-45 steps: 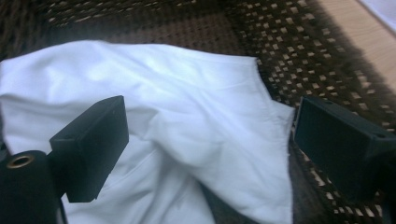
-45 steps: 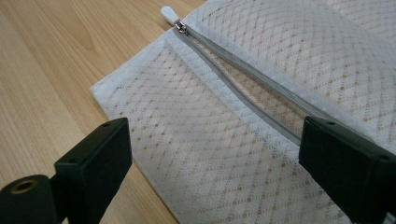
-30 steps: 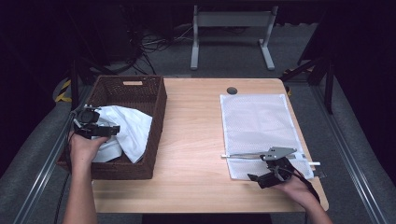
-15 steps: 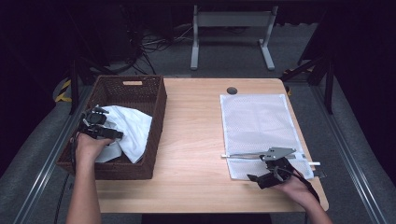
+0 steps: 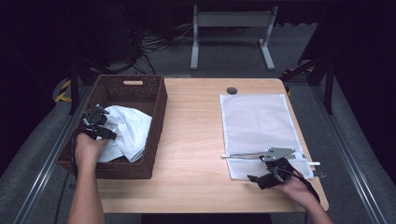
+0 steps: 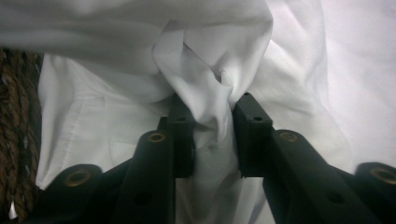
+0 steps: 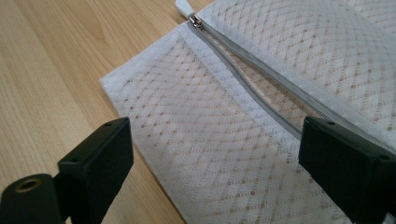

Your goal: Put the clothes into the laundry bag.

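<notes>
A crumpled white cloth (image 5: pixel 133 133) lies in a dark wicker basket (image 5: pixel 159 109) on the left of the table. My left gripper (image 5: pixel 103 129) reaches into the basket. Its jaws have just been closing, and they now pinch a bunched fold of the cloth (image 6: pixel 201 84) between the pads of the left gripper (image 6: pixel 212 123). A white mesh laundry bag (image 5: pixel 257 121) lies flat on the right. My right gripper (image 5: pixel 261 178) rests at its near edge. In the right gripper view the gripper (image 7: pixel 215 154) stands open over the mesh bag (image 7: pixel 210 130), just below its grey zipper (image 7: pixel 261 74).
The wooden table (image 5: pixel 196 140) lies bare between basket and bag. A round cable hole (image 5: pixel 232 90) sits near the far edge. The zipper pull (image 7: pixel 186 7) lies at the bag's corner. Woven basket wall (image 6: pixel 16 121) stands close beside the cloth.
The left gripper's jaws have closed on a fold of the white cloth in the basket, after a small shift of the hand. The right gripper has stayed put and open.
</notes>
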`<state>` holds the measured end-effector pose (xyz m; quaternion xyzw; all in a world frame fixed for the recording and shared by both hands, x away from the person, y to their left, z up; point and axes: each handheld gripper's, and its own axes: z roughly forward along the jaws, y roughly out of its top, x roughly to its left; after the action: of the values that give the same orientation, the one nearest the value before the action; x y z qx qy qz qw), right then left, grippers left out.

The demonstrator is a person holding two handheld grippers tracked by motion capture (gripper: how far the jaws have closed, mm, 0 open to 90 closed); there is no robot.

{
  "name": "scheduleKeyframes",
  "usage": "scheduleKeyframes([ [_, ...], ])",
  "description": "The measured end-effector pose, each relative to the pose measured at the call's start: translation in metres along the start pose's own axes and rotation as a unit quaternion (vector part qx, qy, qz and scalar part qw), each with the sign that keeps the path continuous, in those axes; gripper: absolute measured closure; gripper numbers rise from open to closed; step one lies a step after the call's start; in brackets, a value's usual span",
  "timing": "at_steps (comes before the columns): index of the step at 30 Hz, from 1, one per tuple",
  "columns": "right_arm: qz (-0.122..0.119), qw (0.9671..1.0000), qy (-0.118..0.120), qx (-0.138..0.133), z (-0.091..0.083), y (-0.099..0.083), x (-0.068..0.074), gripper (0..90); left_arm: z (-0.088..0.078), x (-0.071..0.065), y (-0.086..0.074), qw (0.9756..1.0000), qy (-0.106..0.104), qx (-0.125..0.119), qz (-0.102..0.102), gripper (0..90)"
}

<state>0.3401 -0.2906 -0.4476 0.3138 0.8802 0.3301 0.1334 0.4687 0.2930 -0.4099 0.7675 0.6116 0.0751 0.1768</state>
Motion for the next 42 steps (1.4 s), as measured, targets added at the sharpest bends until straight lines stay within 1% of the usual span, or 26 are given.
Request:
scheduleKeyframes([
  [2,0.001,1.0000,0.000,0.000,0.000,0.000,0.000,10.8,-0.001,0.000,0.000,1.0000,-0.003,-0.005,0.001,80.5],
  [4,0.001,1.0000,0.000,0.000,0.000,0.000,-0.001,10.8,-0.005,-0.001,-0.001,0.9998,-0.013,-0.013,0.001,82.2],
  [5,0.001,1.0000,0.000,0.000,0.000,0.000,-0.001,10.8,-0.005,-0.001,-0.001,0.9998,-0.013,-0.013,0.001,82.5],
  [7,0.001,1.0000,-0.001,0.000,0.000,-0.001,-0.001,10.8,-0.010,0.000,-0.002,0.9992,-0.023,-0.033,-0.002,82.9],
  [8,0.002,1.0000,-0.001,0.000,0.000,-0.001,-0.001,10.8,-0.013,0.000,-0.002,0.9985,-0.032,-0.043,-0.003,83.1],
  [9,0.002,1.0000,-0.001,-0.001,0.000,-0.001,-0.001,10.8,-0.015,-0.001,-0.003,0.9979,-0.036,-0.055,-0.004,83.2],
  [10,0.003,1.0000,-0.001,0.000,0.000,-0.001,-0.001,10.8,-0.018,-0.001,-0.003,0.9972,-0.042,-0.061,0.000,83.3],
  [14,0.003,1.0000,-0.001,0.000,0.000,-0.001,-0.001,10.8,-0.028,-0.001,-0.005,0.9929,-0.071,-0.095,0.000,83.4],
  [15,0.002,1.0000,-0.001,0.001,0.000,-0.001,-0.001,10.8,-0.032,-0.001,-0.005,0.9911,-0.076,-0.109,0.000,83.4],
  [17,0.003,1.0000,0.000,0.000,0.000,-0.001,-0.002,10.8,-0.040,-0.001,-0.006,0.9883,-0.087,-0.126,0.002,83.5],
  [19,0.003,1.0000,0.001,0.001,0.000,-0.001,-0.002,10.8,-0.047,-0.001,-0.007,0.9849,-0.094,-0.146,0.005,83.6],
  [20,0.004,1.0000,0.000,0.001,0.000,-0.001,-0.002,10.8,-0.051,-0.002,-0.007,0.9836,-0.096,-0.153,0.007,83.6],
  [21,0.004,1.0000,0.000,0.001,0.000,-0.001,-0.002,10.8,-0.051,-0.002,-0.007,0.9836,-0.096,-0.153,0.007,83.7],
  [22,0.004,1.0000,0.000,0.000,0.000,-0.001,-0.002,10.8,-0.057,-0.003,-0.007,0.9818,-0.099,-0.162,0.010,83.7],
  [23,0.004,1.0000,0.000,0.000,0.000,-0.001,-0.002,10.8,-0.064,-0.004,-0.007,0.9789,-0.102,-0.177,0.015,83.7],
  [27,0.003,1.0000,0.001,0.000,0.000,-0.001,-0.002,10.8,-0.082,-0.007,-0.005,0.9715,-0.108,-0.210,0.024,83.7],
  [28,0.004,1.0000,0.001,0.000,0.001,-0.001,-0.002,10.8,-0.086,-0.007,-0.004,0.9693,-0.109,-0.219,0.027,83.7],
  [29,0.004,1.0000,0.001,0.000,0.001,-0.001,-0.002,10.8,-0.086,-0.007,-0.004,0.9693,-0.109,-0.219,0.027,83.7],
  [30,0.004,1.0000,0.001,0.000,0.000,-0.001,-0.002,10.8,-0.096,-0.009,-0.002,0.9649,-0.110,-0.237,0.028,83.7],
  [31,0.004,1.0000,0.001,0.000,0.000,-0.001,-0.002,10.8,-0.096,-0.009,-0.002,0.9649,-0.110,-0.237,0.028,83.7],
  [33,0.004,1.0000,0.000,-0.001,0.000,-0.001,-0.002,10.8,-0.106,-0.012,0.000,0.9598,-0.117,-0.253,0.034,83.7],
  [36,0.004,1.0000,0.000,-0.001,0.000,-0.001,-0.003,10.8,-0.117,-0.019,0.003,0.9541,-0.126,-0.269,0.040,83.8],
  [39,0.005,1.0000,-0.001,-0.002,0.000,-0.001,-0.003,10.8,-0.127,-0.028,0.005,0.9485,-0.132,-0.283,0.054,83.8],
  [40,0.005,1.0000,-0.001,-0.002,0.000,-0.001,-0.003,10.8,-0.130,-0.030,0.006,0.9472,-0.134,-0.285,0.058,83.9],
  [41,0.005,1.0000,-0.001,-0.002,0.000,-0.001,-0.003,10.8,-0.130,-0.030,0.006,0.9472,-0.134,-0.285,0.058,83.9],
  [42,0.005,1.0000,-0.001,-0.002,0.000,-0.001,-0.003,10.8,-0.134,-0.034,0.007,0.9454,-0.136,-0.289,0.063,83.9],
])
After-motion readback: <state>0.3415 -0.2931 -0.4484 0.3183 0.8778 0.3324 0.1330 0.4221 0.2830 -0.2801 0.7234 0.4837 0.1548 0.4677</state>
